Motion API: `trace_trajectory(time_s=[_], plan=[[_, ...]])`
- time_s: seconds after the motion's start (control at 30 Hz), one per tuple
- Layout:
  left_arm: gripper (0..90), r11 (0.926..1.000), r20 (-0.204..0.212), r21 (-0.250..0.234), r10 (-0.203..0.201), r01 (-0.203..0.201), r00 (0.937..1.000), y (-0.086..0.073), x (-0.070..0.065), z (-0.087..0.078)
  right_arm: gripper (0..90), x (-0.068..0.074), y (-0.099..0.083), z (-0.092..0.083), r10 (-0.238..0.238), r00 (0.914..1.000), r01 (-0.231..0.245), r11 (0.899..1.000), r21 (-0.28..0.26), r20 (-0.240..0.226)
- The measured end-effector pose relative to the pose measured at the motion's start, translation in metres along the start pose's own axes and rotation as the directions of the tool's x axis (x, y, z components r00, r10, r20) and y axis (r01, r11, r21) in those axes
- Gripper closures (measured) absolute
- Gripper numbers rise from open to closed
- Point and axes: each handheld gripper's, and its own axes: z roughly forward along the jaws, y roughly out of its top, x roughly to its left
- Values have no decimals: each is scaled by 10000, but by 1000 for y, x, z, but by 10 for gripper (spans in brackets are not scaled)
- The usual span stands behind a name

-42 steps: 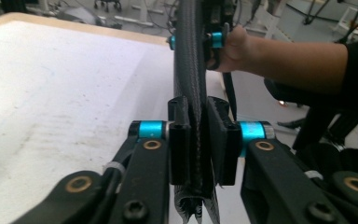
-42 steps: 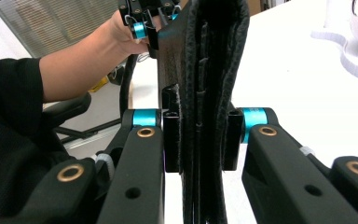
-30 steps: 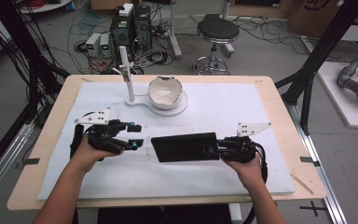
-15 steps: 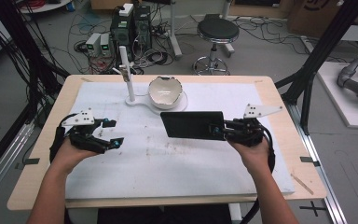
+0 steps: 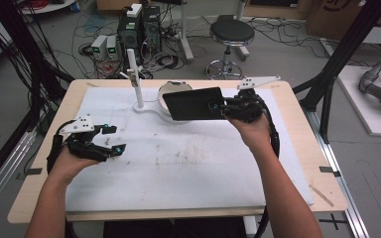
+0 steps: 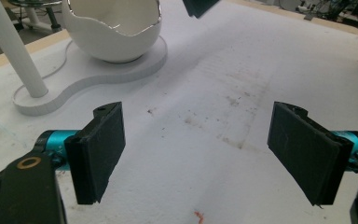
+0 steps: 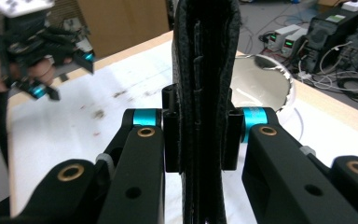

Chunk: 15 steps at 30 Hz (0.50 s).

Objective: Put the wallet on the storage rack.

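A flat black wallet-like case [image 5: 194, 103] hangs in the air over the white bowl [image 5: 171, 88] at the back of the table, held level at its right end by my right gripper [image 5: 217, 108], which is shut on it. In the right gripper view the black case [image 7: 205, 84] stands edge-on between the jaws, with the bowl [image 7: 261, 79] behind it. My left gripper [image 5: 113, 139] hovers open over the left of the white mat, nothing between its pads [image 6: 103, 149]. A corner of the case [image 6: 200, 6] and the bowl [image 6: 114, 28] appear in the left gripper view.
The bowl sits on a white stand base [image 5: 151, 109] with an upright white post [image 5: 135, 79]. A stained white mat [image 5: 188, 163] covers the wooden table [image 5: 302, 144]. Behind the table are a stool [image 5: 230, 34], cables and electronics on the floor.
My right gripper has carried the black case up and back from the mat's middle to above the bowl. My left gripper has let it go, moved left and now stands open.
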Motion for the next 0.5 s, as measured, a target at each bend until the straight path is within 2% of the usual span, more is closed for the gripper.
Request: trace_trajectory(time_s=[0.03,0.13,0.27,0.5], plan=[[191,10000,-8,92,-26,26,10000,-1,0,1,770,-6,6,5,39,9999,-41,9999,94,129],[190,9995,-131,305,-9,13,9999,-3,0,4,770,-10,11,11,72,9995,-77,9998,178,301],[190,9997,-74,173,-172,174,9998,-4,1,7,770,-19,22,21,132,9986,-155,9989,441,513],[190,9998,-58,163,-136,137,9999,-4,0,7,770,-34,39,42,265,9962,-329,9965,769,831]])
